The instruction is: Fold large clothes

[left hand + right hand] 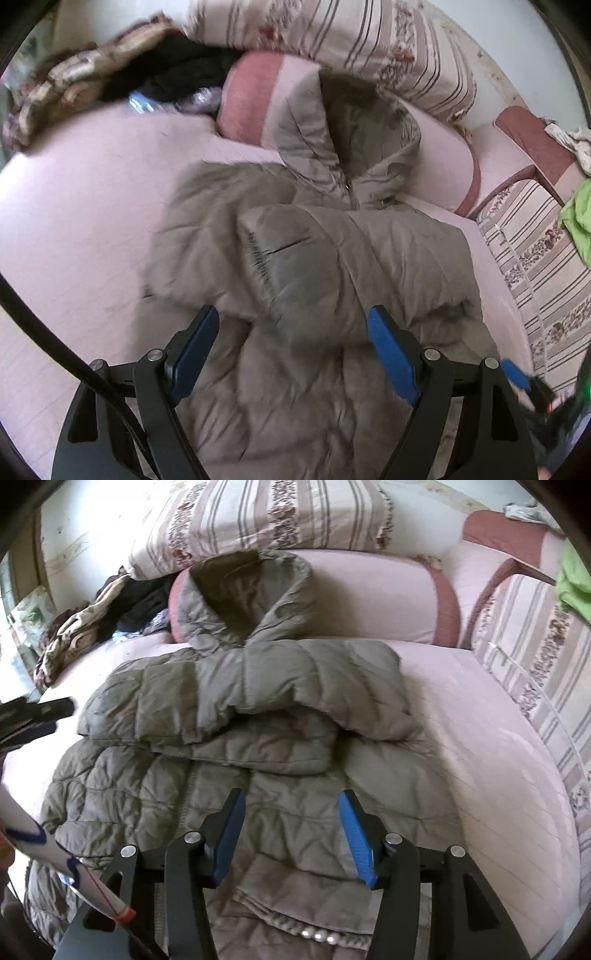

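Right gripper (291,834) seen apart, empty, above jacket (236,716) hem; left gripper (291,350) wide apart, empty too. Jacket spread on bed (480,738), hood toward pillow (369,598), sleeves folded in. Hem best gripped at both corners, lifted evenly toward hood.

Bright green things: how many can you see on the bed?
1. A bright green cloth lies at the far right edge, on the striped quilt beside the grey jacket. The picture edge cuts it off, so more could be hidden.
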Demonstrator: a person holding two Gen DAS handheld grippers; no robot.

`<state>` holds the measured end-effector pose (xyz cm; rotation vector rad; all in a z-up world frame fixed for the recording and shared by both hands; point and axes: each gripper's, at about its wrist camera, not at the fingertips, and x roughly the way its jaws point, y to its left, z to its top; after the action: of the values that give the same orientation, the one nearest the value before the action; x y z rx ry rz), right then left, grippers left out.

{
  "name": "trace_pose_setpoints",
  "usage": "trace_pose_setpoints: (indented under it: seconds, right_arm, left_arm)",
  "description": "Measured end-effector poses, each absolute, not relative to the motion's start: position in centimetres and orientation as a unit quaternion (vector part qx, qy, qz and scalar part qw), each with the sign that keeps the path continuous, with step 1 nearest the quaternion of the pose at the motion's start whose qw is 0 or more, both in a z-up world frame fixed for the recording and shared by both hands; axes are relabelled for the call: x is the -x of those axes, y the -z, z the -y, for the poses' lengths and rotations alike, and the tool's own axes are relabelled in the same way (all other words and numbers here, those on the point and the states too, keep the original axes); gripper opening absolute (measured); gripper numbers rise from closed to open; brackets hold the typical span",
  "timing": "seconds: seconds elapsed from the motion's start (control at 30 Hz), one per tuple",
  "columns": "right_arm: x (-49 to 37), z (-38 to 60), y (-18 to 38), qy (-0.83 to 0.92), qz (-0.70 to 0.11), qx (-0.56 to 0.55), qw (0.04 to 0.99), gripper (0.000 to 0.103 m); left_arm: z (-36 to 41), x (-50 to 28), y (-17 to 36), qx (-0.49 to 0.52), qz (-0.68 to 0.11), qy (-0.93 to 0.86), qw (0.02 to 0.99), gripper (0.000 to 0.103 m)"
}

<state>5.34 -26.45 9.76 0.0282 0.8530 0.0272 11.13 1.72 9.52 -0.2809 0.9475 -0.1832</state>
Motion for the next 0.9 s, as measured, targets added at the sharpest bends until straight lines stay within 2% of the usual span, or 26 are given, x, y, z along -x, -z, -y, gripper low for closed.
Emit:
trace_pose_setpoints:
  seconds: [0.2,0.3,0.43,0.57,0.67,0.9]
  right_arm:
    - [-5.3,27.9,-8.5,0.019,-0.398,-0.033,0.917,0.059]
    - [-5.8,28.3,-7.6,0.026,-0.396,-0.041,0.917,0.059]
    - [-6.5,29.0,-6.5,0.024,-0.405,-0.046,0.913,0.059]
    - [-7.2,29.5,-6.4,0.027,-0.402,-0.038,0.914,0.059]
    - [-7.9,29.9,-6.2,0.024,-0.406,-0.046,0.912,0.059]
    - [-8.5,29.7,-5.4,0.026,-0.413,-0.03,0.91,0.059]
  left_arm:
    - [-0.2,-15.5,-6.5,0.165,-0.48,0.108,0.855,0.081]
    - [1.2,-16.9,-6.0,0.124,-0.499,0.091,0.853,0.04]
    - [0.1,-17.9,-7.4,0.129,-0.491,0.086,0.857,0.024]
    - [-1.9,-18.8,-8.7,0.125,-0.476,0.061,0.869,0.022]
    - [-2.4,-19.4,-7.6,0.116,-0.487,0.041,0.865,0.023]
    - [-1.6,-20.0,-5.0,0.087,-0.487,0.001,0.869,0.031]
